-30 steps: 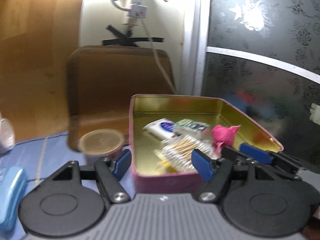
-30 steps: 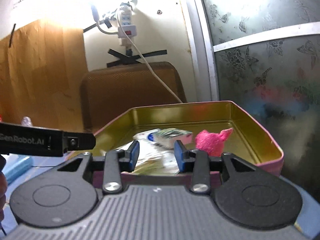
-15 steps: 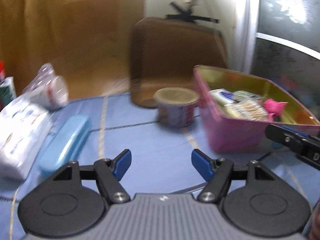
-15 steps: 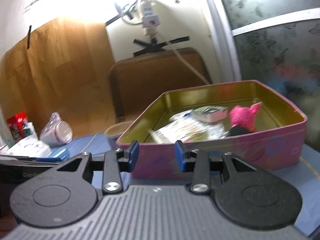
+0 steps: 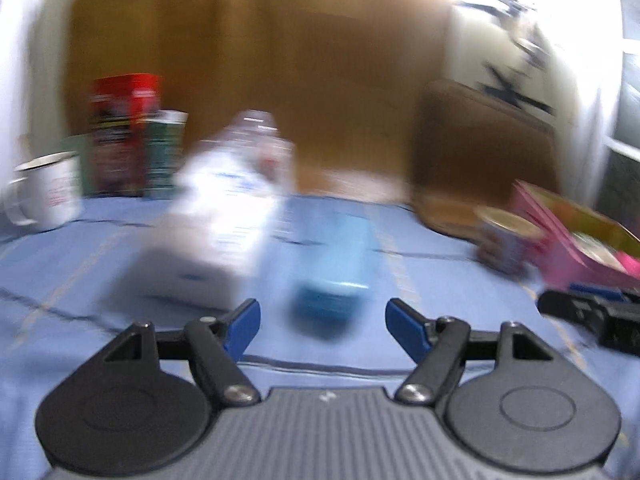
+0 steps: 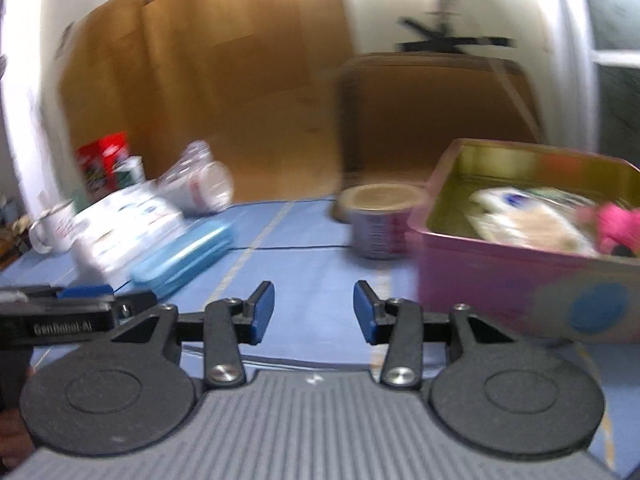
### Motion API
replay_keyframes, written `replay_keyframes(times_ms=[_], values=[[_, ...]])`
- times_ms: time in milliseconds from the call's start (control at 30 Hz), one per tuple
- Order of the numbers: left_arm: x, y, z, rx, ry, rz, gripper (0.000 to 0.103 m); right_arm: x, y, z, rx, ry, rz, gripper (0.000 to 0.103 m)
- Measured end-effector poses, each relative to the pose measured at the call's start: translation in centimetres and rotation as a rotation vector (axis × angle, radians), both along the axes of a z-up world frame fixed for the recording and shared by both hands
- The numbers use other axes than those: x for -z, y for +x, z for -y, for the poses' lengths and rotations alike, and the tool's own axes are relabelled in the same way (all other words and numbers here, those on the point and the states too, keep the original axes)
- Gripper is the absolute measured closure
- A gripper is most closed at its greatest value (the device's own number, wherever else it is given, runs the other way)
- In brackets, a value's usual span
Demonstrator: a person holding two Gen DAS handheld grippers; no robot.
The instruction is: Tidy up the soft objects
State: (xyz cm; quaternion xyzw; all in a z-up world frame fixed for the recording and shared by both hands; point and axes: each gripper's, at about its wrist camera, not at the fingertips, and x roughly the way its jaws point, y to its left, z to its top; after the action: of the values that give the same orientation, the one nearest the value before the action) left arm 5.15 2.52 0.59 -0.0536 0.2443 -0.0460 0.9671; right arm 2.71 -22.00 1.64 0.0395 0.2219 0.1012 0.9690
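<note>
A pink tin [image 6: 492, 280] with a gold inside stands on the blue cloth at the right; it holds a pink soft item [image 6: 618, 226], a white pack and cotton swabs. It also shows in the left wrist view [image 5: 576, 252]. A white tissue pack [image 5: 216, 224] and a light blue case [image 5: 332, 268] lie just ahead of my left gripper [image 5: 322, 326], which is open and empty. My right gripper [image 6: 314, 312] is open and empty, left of the tin. The left wrist view is blurred.
A round can [image 6: 378, 222] stands left of the tin. A white mug [image 5: 44, 196], red and green boxes [image 5: 124, 132] and a clear plastic bag [image 6: 200, 188] sit at the back left. A brown board [image 6: 432, 112] leans on the wall.
Both grippers have pulled back from the tin and swung left. The left wrist view has gone from the tin to the tissue pack and blue case. Both stay open and empty.
</note>
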Motion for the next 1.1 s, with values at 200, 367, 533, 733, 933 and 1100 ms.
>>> replay_keyframes(times_ms=[200, 367, 533, 733, 933, 1100], values=[[1.1, 0.2, -5.8, -0.183, -0.117, -0.005, 0.033, -0.1, 3.4, -6.6, -0.152, -0.044, -0.023, 0.035], [1.1, 0.0, -7.2, -0.21, -0.197, 0.026, 0.032, 0.3, 7.5, -10.9, -0.175, -0.049, -0.055, 0.019], [1.0, -0.3, -6.2, -0.185, -0.138, 0.055, 0.03, 1.6, 10.9, -12.7, -0.146, -0.045, -0.138, 0.018], [0.8, -0.3, -5.4, -0.164, -0.098, 0.061, 0.027, 1.2, 9.7, -10.4, -0.207, -0.006, -0.164, 0.05], [0.9, -0.1, -5.5, -0.136, -0.11, 0.029, 0.027, 1.2, 6.2, -5.5, -0.222, 0.016, -0.172, 0.05], [0.9, 0.3, -3.9, 0.013, -0.099, -0.031, 0.027, 1.1, 1.1, 0.4, -0.277, 0.066, -0.192, 0.05]])
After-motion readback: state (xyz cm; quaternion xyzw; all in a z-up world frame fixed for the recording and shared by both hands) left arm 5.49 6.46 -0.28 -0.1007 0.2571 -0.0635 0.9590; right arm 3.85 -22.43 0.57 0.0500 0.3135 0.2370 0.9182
